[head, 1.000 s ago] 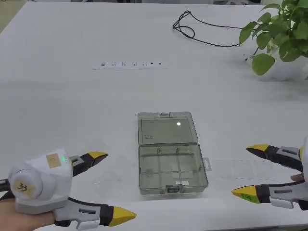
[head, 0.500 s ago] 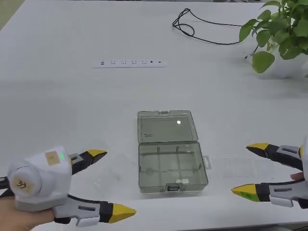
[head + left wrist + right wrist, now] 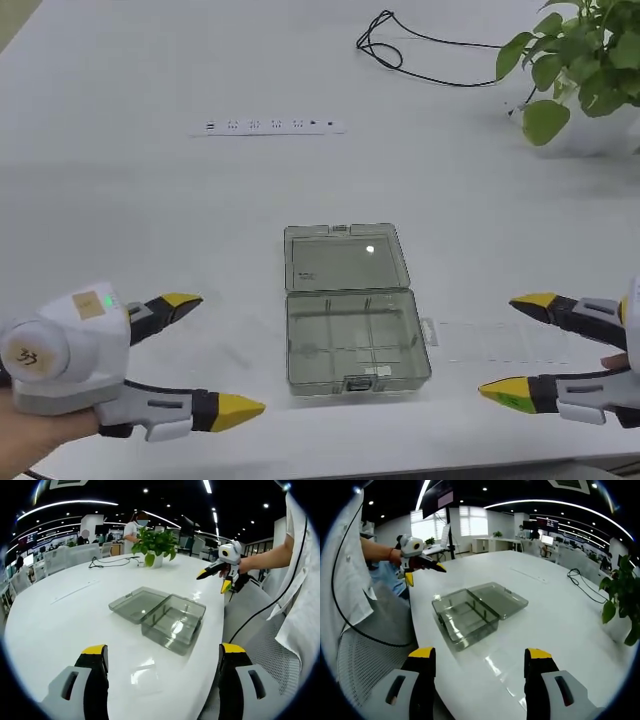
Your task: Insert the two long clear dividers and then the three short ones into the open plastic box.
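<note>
plastic box [image 3: 345, 260] lies open between spread left tongs [image 3: 225, 353] and spread right tongs [image 3: 505, 346].

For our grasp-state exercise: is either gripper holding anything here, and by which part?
Nothing is held: the left gripper and right gripper are both open and empty, on either side of the plastic box.

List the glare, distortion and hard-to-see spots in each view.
Head view: sharp and evenly lit; a small ceiling-light glint sits on the open lid of the box, and the clear dividers nearly vanish against the white table. Left gripper view: fisheye curves the table edge, glare on the box base. Right gripper view: same bowing, a bright streak on the table ahead of the jaws.
</note>
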Available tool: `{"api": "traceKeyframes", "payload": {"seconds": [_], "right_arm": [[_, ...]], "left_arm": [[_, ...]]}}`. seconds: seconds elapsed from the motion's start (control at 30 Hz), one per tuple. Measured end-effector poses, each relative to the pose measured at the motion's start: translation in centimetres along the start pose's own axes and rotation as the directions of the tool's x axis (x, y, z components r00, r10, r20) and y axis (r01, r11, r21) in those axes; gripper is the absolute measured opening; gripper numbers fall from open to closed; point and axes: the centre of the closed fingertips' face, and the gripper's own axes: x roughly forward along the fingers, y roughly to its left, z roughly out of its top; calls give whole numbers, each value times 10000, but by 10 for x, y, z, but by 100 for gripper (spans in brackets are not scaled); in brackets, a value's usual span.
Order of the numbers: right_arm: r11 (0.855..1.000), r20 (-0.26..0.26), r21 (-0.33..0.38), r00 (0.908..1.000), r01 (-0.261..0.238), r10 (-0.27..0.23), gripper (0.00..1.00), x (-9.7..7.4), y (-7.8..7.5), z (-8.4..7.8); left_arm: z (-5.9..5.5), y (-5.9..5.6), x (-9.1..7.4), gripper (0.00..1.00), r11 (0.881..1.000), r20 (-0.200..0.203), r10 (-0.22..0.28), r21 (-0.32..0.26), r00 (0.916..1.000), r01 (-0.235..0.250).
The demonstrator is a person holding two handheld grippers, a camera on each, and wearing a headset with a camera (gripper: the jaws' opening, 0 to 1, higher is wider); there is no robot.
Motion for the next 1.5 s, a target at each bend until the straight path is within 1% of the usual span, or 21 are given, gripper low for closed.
{"api": "traceKeyframes", "payload": {"seconds": [0.13, 0.27, 0.4, 0.47, 0.53, 0.67, 0.8, 0.83, 0.87, 0.9, 0.93, 0.97, 1.0, 1.1, 1.13, 1.2, 1.27, 1.3, 1.33, 1.43, 1.5], "right_arm": [[10000, 12, 50, 10000, 0, 0, 72, 0, 1, 0], [10000, 2, 62, 10000, 17, -18, 72, 0, -1, -1], [10000, -6, 68, 10000, 8, -8, 72, 1, 0, 0], [10000, -11, 80, 10000, 16, -15, 72, 1, 0, 0], [9999, -11, 109, 10000, 22, -22, 72, 1, 0, 0], [9999, 0, 140, 10000, 37, -37, 72, 1, 1, 0], [9998, -21, 184, 10000, 33, -33, 71, 1, 3, -1], [9998, -13, 191, 10000, 35, -35, 71, 1, 3, -1], [9998, -10, 189, 10000, 39, -39, 71, 1, 3, -1], [9998, -14, 196, 10000, 43, -42, 71, 1, 4, -1], [9998, -20, 208, 10000, 41, -40, 71, 1, 4, -1], [9998, -22, 211, 10000, 40, -39, 71, 1, 4, -1], [9997, -21, 234, 10000, 39, -38, 71, 1, 5, -2], [9997, -35, 255, 10000, 31, -30, 71, 1, 5, -3], [9996, -26, 271, 10000, 28, -27, 70, 1, 5, -3], [9996, -44, 275, 10000, 33, -32, 70, 1, 5, -3], [9995, -31, 305, 10000, 39, -38, 70, 2, 5, -4], [9995, -34, 307, 10000, 40, -39, 70, 2, 5, -4], [9995, -30, 308, 10000, 40, -39, 70, 2, 5, -4], [9995, -36, 329, 10000, 30, -29, 70, 2, 5, -4], [9994, -20, 340, 10000, 36, -35, 70, 2, 5, -4]], "left_arm": [[-2, 14, -4, 92, 9996, -138, 292, -49, 9995, -293], [-10, 29, -6, 91, 9975, -530, 659, -233, 9964, -672], [-15, 41, -8, 88, 9945, -771, 912, -440, 9928, -948], [-18, 45, -8, 87, 9940, -862, 947, -457, 9918, -989], [-23, 49, -8, 87, 9927, -1112, 1022, -518, 9885, -1085], [-27, 56, -8, 86, 9902, -1328, 1160, -625, 9843, -1251], [-35, 65, -7, 83, 9862, -1726, 1284, -813, 9766, -1441], [-41, 67, -8, 82, 9833, -2021, 1351, -932, 9700, -1564], [-42, 69, -7, 81, 9831, -2087, 1351, -939, 9686, -1573], [-44, 70, -7, 80, 9815, -2242, 1398, -970, 9645, -1649], [-50, 74, -8, 77, 9778, -2585, 1527, -1007, 9539, -1838], [-48, 75, -6, 76, 9791, -2413, 1490, -996, 9589, -1772], [-47, 78, -6, 76, 9761, -2402, 1534, -1142, 9585, -1848], [-51, 86, -6, 71, 9697, -2699, 1743, -1199, 9470, -2127], [-54, 89, -7, 68, 9665, -2879, 1863, -1182, 9394, -2279], [-55, 92, -6, 66, 9629, -2912, 1895, -1319, 9377, -2355], [-61, 96, -6, 64, 9598, -3205, 1985, -1276, 9262, -2499], [-62, 98, -6, 62, 9596, -3238, 2014, -1243, 9244, -2526], [-64, 100, -6, 60, 9569, -3362, 2040, -1301, 9194, -2598], [-71, 104, -5, 54, 9502, -3768, 2101, -1385, 9022, -2791], [-73, 106, -3, 54, 9495, -3838, 2088, -1408, 8995, -2805]]}}
